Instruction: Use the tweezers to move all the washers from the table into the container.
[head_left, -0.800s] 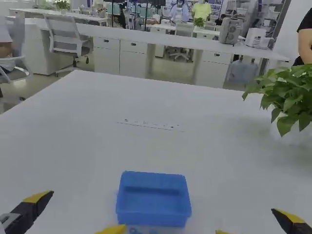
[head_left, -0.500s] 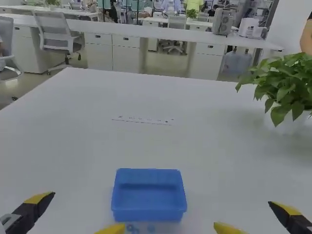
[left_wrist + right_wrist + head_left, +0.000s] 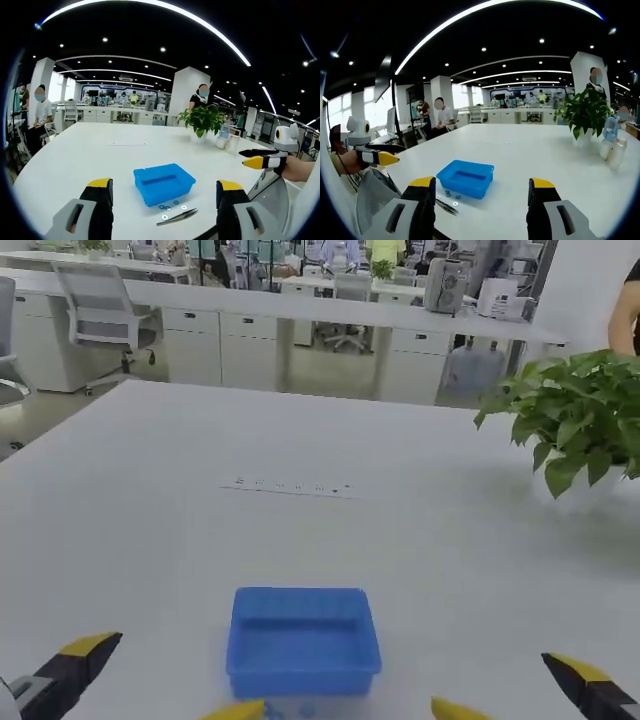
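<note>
At the near edge of the white table (image 3: 80, 150), tweezers (image 3: 176, 216) and washers (image 3: 172, 205) lie just before the blue container (image 3: 164, 181); your left gripper (image 3: 165, 184) and right gripper (image 3: 481, 182) hang wide open, empty; take the tweezers squarely at mid-length.
</note>
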Motion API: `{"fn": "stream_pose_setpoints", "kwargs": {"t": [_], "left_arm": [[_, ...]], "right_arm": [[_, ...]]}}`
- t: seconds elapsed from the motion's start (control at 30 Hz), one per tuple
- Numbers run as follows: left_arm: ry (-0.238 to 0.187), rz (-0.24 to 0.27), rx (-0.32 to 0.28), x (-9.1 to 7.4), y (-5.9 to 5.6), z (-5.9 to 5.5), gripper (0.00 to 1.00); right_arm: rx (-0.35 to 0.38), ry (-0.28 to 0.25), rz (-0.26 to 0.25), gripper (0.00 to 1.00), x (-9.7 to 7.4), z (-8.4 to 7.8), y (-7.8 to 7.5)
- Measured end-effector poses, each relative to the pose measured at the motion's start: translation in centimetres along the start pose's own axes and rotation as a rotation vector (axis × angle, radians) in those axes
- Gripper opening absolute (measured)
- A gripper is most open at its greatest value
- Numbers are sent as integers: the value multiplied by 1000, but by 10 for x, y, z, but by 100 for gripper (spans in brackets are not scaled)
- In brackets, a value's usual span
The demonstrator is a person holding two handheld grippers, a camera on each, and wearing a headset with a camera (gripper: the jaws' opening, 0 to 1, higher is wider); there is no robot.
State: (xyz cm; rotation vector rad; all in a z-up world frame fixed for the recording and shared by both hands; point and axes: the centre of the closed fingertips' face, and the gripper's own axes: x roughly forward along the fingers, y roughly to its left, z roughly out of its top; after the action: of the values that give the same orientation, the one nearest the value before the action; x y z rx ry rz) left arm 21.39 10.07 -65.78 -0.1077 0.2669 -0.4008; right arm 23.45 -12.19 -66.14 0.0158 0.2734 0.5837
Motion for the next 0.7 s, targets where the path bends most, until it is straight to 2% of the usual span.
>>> {"fn": "stream_pose_setpoints", "kwargs": {"t": [0.4,0.57,0.7], "left_arm": [[-1,30,-10,-7,12,-2,86],[-12,43,-18,-9,17,1,85],[-22,28,-2,-2,14,7,84]], "right_arm": [[-5,7,16,72,9,1,4],[-3,-2,29,72,11,4,9],[-3,-12,34,71,11,6,11]]}}
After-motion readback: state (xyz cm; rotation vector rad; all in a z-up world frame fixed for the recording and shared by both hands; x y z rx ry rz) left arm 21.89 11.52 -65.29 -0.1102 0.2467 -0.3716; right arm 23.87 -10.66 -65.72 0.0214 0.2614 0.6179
